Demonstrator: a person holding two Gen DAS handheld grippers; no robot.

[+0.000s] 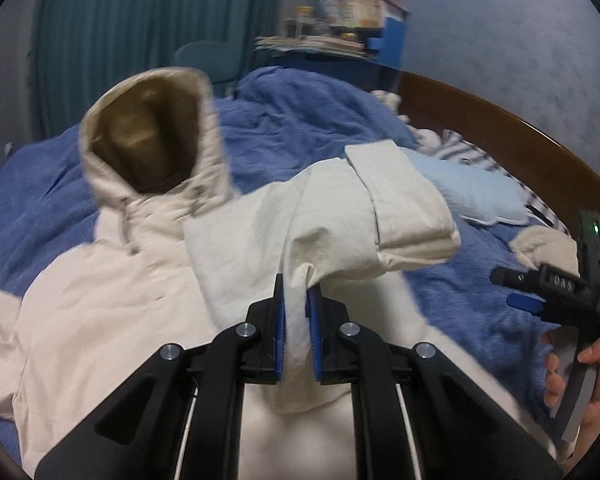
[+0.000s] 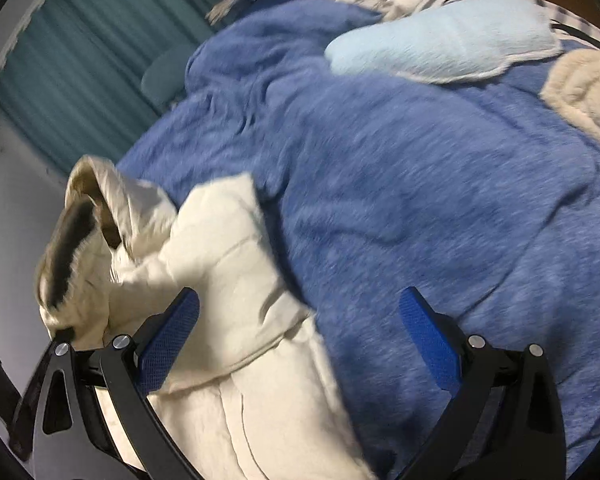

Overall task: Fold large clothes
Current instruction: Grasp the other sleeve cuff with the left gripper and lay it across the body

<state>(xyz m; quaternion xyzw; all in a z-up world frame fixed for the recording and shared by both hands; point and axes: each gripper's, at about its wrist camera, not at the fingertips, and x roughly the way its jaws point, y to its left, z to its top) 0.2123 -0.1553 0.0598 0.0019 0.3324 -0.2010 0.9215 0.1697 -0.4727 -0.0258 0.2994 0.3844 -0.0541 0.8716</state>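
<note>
My left gripper (image 1: 296,300) pinches the cream hooded jacket's (image 1: 112,292) sleeve (image 1: 379,208), lifted to fold across its body on the blue blanket (image 2: 419,200), while my right gripper (image 2: 300,344) hangs spread and empty.

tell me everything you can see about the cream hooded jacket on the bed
The cream hooded jacket looks like padded, quilted fabric with a brown-lined hood standing open towards the teal curtain. It lies spread on the fuzzy blue blanket. One cuffed sleeve is lifted and drawn across the body, its fabric pinched in the shut left gripper. The right gripper hovers open at the jacket's edge, gripping nothing.
</note>
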